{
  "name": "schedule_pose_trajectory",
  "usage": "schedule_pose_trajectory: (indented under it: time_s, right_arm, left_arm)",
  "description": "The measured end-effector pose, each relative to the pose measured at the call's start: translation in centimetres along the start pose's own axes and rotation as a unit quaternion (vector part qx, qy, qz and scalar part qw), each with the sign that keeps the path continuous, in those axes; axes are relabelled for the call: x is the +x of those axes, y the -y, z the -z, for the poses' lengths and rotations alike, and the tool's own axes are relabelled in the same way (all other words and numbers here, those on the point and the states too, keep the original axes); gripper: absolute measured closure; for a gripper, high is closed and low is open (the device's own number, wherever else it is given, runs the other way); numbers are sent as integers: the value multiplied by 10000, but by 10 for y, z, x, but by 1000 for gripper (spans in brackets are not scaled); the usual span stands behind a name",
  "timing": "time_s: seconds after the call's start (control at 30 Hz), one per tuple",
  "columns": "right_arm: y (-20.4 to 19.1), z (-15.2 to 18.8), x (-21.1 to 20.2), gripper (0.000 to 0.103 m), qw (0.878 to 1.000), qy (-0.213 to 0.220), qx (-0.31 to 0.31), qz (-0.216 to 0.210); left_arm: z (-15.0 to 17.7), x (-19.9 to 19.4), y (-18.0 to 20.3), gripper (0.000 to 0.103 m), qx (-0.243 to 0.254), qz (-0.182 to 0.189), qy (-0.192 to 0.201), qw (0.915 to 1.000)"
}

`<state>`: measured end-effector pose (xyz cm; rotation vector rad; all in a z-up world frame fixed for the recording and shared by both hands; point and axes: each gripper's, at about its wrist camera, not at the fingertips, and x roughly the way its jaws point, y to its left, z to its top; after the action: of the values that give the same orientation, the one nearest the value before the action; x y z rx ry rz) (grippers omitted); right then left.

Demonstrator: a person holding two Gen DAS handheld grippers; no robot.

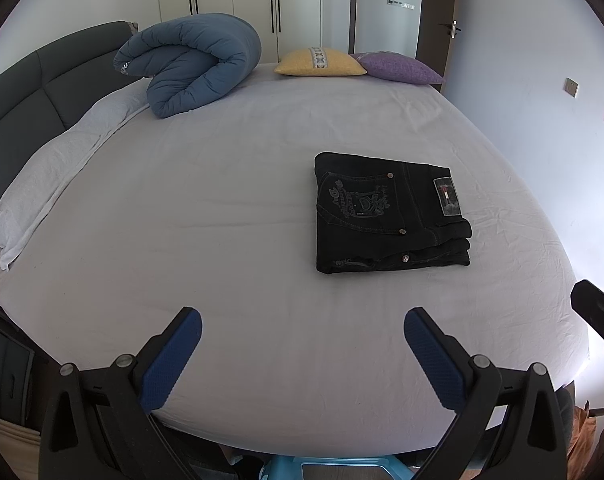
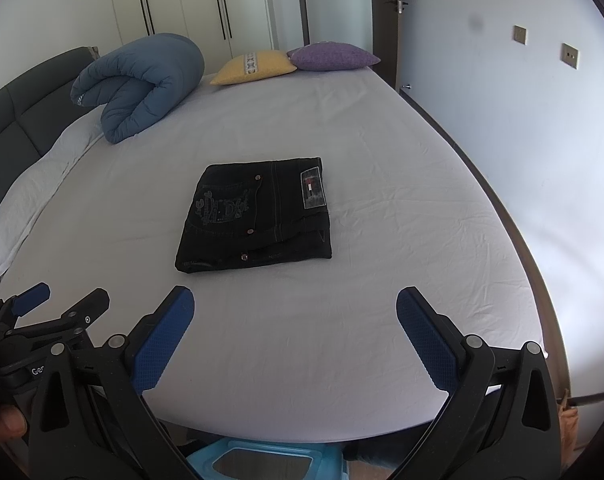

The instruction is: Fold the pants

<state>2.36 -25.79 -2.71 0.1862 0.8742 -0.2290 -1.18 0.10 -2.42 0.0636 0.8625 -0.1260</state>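
Note:
Black jeans (image 1: 385, 216) lie folded into a compact rectangle on the white bed sheet (image 1: 222, 240), back pocket and waist label facing up. They also show in the right wrist view (image 2: 258, 216). My left gripper (image 1: 302, 320) is open and empty, held above the near part of the bed, short of the jeans and to their left. My right gripper (image 2: 294, 300) is open and empty, held just short of the jeans' near edge. The left gripper shows at the left edge of the right wrist view (image 2: 62, 304).
A rolled blue duvet (image 1: 190, 64) lies at the far left by the dark headboard (image 1: 18, 100). A yellow cushion (image 1: 319, 62) and a purple cushion (image 1: 397, 66) lie at the far edge. A white pillow (image 1: 58, 172) lies along the left. A light-blue stool (image 2: 262, 460) stands below the near edge.

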Motion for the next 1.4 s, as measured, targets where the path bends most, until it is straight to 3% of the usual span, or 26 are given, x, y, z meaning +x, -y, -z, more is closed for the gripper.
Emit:
schedule_pose_trajectory:
  time_s: [1.4]
  right_arm:
    - [3,1,8,0,9997,-229,-46,-23]
  left_arm:
    - [8,2,-2,0,-55,25,-124,9999]
